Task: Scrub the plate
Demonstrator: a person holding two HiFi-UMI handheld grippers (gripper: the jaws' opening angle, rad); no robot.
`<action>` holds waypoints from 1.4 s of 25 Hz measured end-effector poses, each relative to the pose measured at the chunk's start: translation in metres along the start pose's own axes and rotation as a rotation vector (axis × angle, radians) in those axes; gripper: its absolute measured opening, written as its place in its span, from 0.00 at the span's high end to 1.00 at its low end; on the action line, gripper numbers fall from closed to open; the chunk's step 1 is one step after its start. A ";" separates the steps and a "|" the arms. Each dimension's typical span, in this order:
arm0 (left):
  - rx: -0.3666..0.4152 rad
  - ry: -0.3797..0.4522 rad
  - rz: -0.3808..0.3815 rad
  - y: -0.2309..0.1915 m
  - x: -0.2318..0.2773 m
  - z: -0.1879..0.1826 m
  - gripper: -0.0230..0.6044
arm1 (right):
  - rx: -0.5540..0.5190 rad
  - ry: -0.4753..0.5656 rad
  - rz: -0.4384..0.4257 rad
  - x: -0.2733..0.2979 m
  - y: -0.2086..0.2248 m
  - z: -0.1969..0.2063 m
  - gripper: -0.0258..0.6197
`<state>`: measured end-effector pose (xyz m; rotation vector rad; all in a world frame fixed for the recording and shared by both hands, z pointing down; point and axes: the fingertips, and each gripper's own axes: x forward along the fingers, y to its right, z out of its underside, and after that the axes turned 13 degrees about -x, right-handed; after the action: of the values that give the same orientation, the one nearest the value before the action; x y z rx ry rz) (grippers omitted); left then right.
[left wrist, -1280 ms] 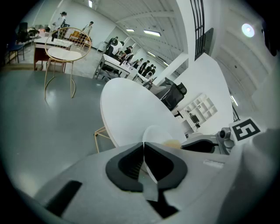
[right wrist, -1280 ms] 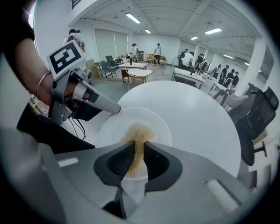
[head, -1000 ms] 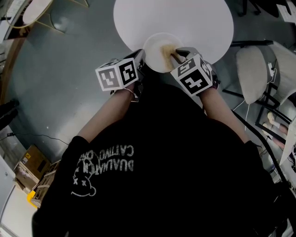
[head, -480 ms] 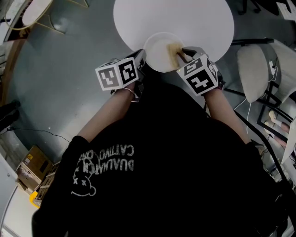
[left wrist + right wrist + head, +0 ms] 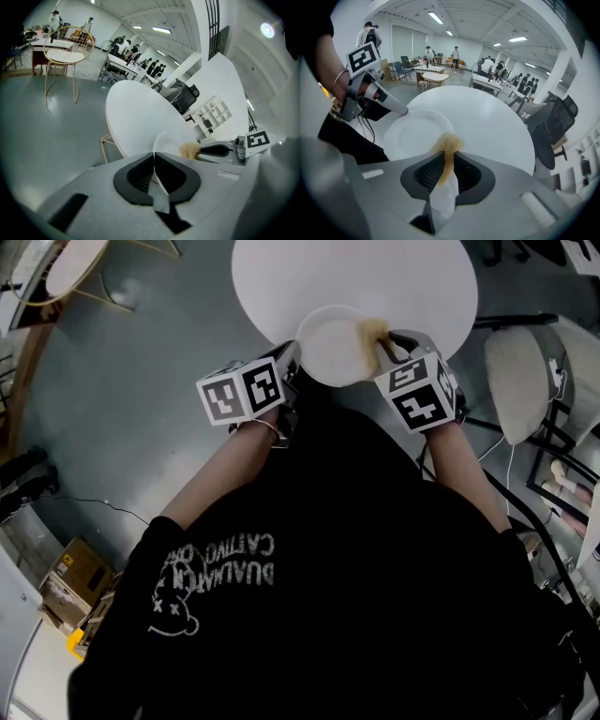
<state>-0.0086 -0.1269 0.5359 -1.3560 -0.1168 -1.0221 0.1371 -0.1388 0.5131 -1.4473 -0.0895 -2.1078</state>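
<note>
A white plate (image 5: 333, 343) lies at the near edge of the round white table (image 5: 394, 277). My left gripper (image 5: 292, 357) is shut on the plate's left rim; in the left gripper view the rim (image 5: 161, 168) runs between the pads. My right gripper (image 5: 386, 345) is shut on a tan scrubbing pad (image 5: 370, 331), whose frayed end rests at the plate's right rim. In the right gripper view the pad (image 5: 447, 143) sticks out past the jaws onto the plate (image 5: 417, 133), and the left gripper (image 5: 401, 111) shows at the plate's far rim.
A padded chair (image 5: 516, 381) stands right of the table. Cardboard boxes (image 5: 70, 573) sit on the grey floor at the left. A wire-frame chair (image 5: 63, 56) and desks with people fill the hall behind.
My right gripper has drawn the scrubbing pad to the right, from the plate's middle to its right rim. The left gripper and plate have stayed put.
</note>
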 end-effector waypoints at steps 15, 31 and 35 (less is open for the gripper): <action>-0.092 0.057 -0.002 -0.006 -0.003 -0.009 0.95 | 0.309 0.236 -0.201 -0.010 -0.028 -0.075 0.85; -0.130 0.050 0.042 -0.012 -0.005 -0.009 0.96 | 0.150 0.108 -0.311 0.026 -0.080 -0.074 0.85; -0.144 0.059 0.039 -0.014 -0.007 -0.009 0.96 | 0.100 0.081 -0.299 0.025 -0.085 -0.067 0.85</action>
<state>-0.0264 -0.1291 0.5398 -1.4511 0.0277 -1.0524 0.0330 -0.1030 0.5292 -1.3554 -0.3970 -2.3598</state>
